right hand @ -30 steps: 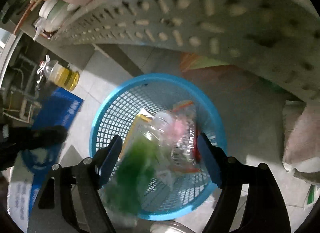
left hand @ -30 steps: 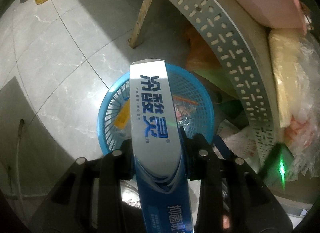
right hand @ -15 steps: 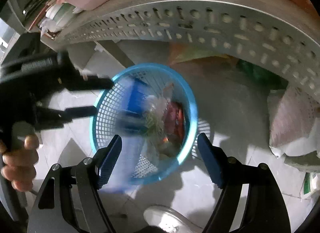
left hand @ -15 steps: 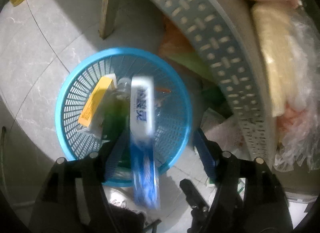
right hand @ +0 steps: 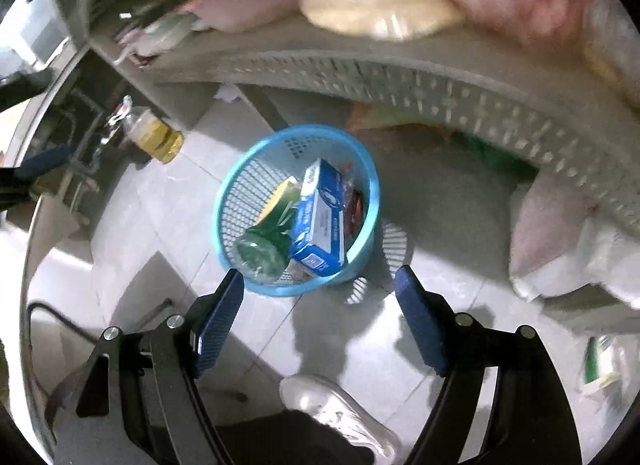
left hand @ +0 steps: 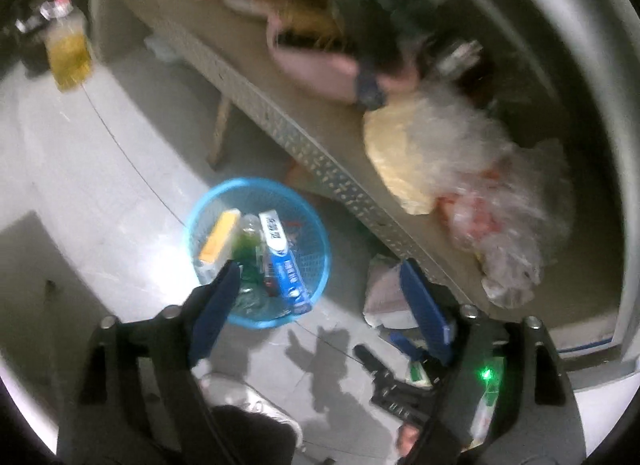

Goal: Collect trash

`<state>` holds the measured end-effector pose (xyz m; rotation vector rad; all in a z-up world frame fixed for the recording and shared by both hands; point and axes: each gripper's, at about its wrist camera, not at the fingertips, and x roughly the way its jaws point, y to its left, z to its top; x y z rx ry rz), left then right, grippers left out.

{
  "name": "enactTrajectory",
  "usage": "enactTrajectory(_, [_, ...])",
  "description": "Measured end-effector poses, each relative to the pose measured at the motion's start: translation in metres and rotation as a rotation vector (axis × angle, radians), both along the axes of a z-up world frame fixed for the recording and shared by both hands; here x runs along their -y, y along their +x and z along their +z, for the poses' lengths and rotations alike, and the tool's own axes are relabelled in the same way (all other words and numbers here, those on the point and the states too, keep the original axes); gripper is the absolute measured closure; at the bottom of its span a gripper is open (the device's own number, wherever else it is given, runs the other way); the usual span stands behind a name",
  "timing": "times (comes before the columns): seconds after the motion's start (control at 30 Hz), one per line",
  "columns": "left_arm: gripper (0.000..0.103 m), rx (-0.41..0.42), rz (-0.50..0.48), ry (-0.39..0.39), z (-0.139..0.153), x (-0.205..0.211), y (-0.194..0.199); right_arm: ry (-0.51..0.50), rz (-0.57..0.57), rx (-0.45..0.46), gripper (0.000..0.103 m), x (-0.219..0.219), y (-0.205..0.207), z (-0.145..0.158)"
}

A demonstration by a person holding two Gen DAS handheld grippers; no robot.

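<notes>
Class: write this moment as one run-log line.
left gripper: opening, empty | right gripper: open, empty | toothpaste box: in blue basket | floor

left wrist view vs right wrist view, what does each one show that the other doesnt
Only the left wrist view shows the other handheld tool low at right and a hand gripping it.

Only the right wrist view shows the green-and-white carton on the floor at far right and the pale sack under the shelf.

Both show the blue basket on the tiled floor holding the blue box, a green bottle and a yellow packet, plus the oil bottle and a white shoe.
</notes>
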<state>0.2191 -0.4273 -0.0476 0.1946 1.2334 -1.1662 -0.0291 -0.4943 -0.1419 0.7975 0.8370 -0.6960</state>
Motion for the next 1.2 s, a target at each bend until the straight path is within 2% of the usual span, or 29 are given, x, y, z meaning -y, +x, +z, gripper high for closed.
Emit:
enactTrajectory(0.07, [0.018, 0.056, 0.016, -0.058, 0.03, -0.038, -0.019, -0.07, 0.043, 0.006, 0.026, -0.016, -0.007, 0.028])
enactTrajectory(0.1, [0.016, 0.09, 0.031, -0.079, 0.044, -0.056, -0.026, -0.102, 0.06, 0.013, 0.022, -0.024, -0.01, 0.043])
enactTrajectory(0.2, [0.01, 0.2, 0.113, -0.118, 0.066, -0.11, -0.053, -0.207, 0.11, 0.026, 0.016, -0.049, -0.018, 0.083])
enactTrajectory(0.33, [0.008, 0.296, 0.273, -0.112, 0.078, -0.175, -0.084, -0.355, 0.197, 0.04, 0.008, -0.089, -0.025, 0.13])
enactTrajectory(0.47, [0.008, 0.387, 0.417, -0.067, 0.072, -0.223, -0.108, -0.461, 0.264, 0.046, 0.006, -0.128, -0.029, 0.16])
enactTrajectory(0.6, [0.008, 0.427, 0.502, 0.003, 0.065, -0.25, -0.126, -0.51, 0.322, 0.049, 0.006, -0.158, -0.033, 0.175])
enactTrajectory(0.7, [0.008, 0.518, 0.554, 0.025, 0.071, -0.272, -0.147, -0.557, 0.331, 0.052, 0.006, -0.178, -0.041, 0.186])
enactTrajectory(0.8, [0.008, 0.585, 0.563, 0.017, 0.077, -0.287, -0.164, -0.583, 0.336, 0.06, 0.006, -0.193, -0.051, 0.195])
enactTrajectory(0.87, [0.008, 0.573, 0.575, 0.001, 0.081, -0.299, -0.17, -0.586, 0.336, 0.067, 0.006, -0.2, -0.056, 0.199])
enactTrajectory(1.0, [0.008, 0.542, 0.651, 0.02, 0.082, -0.309, -0.176, -0.567, 0.347, 0.032, 0.006, -0.208, -0.057, 0.201])
enactTrajectory(1.2, [0.008, 0.558, 0.679, 0.109, 0.075, -0.306, -0.178, -0.55, 0.329, -0.009, 0.006, -0.205, -0.059, 0.195])
